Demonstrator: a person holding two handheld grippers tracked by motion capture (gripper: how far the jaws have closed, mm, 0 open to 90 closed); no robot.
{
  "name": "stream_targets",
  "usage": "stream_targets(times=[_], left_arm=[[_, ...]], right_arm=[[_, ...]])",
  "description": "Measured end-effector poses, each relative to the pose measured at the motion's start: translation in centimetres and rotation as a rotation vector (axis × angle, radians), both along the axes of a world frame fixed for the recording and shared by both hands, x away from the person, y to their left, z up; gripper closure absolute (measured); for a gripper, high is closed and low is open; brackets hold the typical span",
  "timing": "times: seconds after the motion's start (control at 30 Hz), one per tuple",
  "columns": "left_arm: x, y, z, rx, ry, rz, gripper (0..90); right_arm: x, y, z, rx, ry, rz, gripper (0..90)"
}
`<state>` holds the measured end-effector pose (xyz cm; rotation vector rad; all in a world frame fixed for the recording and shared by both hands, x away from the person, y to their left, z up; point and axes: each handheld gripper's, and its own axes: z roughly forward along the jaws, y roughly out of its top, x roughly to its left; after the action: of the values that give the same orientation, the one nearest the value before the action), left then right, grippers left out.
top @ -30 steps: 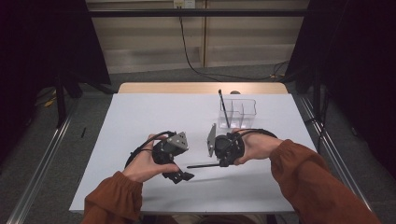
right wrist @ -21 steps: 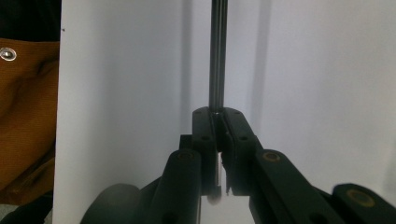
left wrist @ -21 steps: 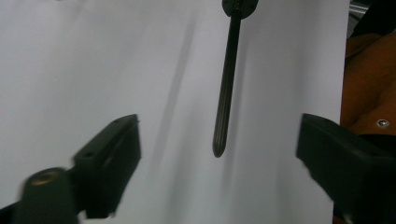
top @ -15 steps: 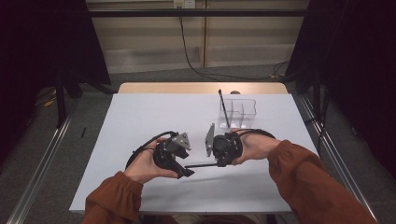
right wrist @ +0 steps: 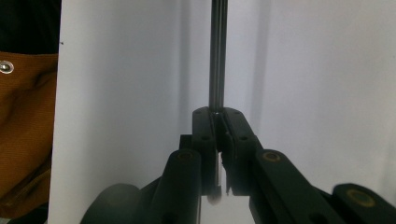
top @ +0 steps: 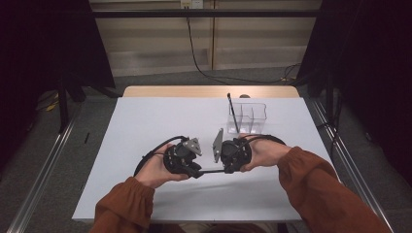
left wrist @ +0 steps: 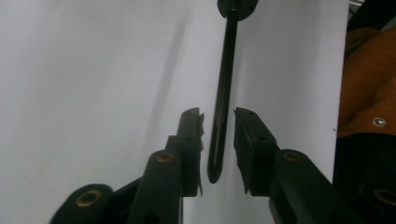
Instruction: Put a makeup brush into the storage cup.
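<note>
A thin black rod (top: 212, 171) lies level just above the white table (top: 145, 121), between my two grippers, which face each other. My right gripper (right wrist: 217, 112) is shut on one end of the rod (right wrist: 217, 56), which runs straight out from its pads. The other end of the rod (left wrist: 223, 98) sits between the jaws of my left gripper (left wrist: 218, 114). These jaws have just been closing, and a narrow gap still shows on each side of the rod. In the high view the left gripper (top: 196, 171) and the right gripper (top: 225, 170) are close together near the table's front.
A clear plastic box (top: 248, 118) with compartments stands behind the right hand, and a second black rod (top: 232, 112) leans upright in it. Orange sleeves come in from the bottom. Dark floor and metal rails flank the table.
The left gripper has moved up to the free end of the rod and its jaws have narrowed around it. The right hand has held still with the rod.
</note>
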<state>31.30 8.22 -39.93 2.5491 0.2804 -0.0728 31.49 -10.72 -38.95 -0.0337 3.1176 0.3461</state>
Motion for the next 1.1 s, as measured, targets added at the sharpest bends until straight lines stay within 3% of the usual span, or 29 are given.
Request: stream_targets(times=[0.4,0.87,1.1], left_arm=[[0.2,-0.4,-0.5,0.017,0.027,-0.019,81.2],[0.0,-0.3,-0.5,-0.015,0.053,-0.032,84.2],[0.3,0.1,-0.4,-0.027,0.049,-0.009,84.2]], right_arm=[[0.0,-0.2,0.0,0.007,-0.008,0.003,84.4],[0.1,-0.7,0.1,0.04,-0.023,-0.005,81.8],[0.2,-1.0,0.2,0.091,-0.029,-0.022,70.4]])
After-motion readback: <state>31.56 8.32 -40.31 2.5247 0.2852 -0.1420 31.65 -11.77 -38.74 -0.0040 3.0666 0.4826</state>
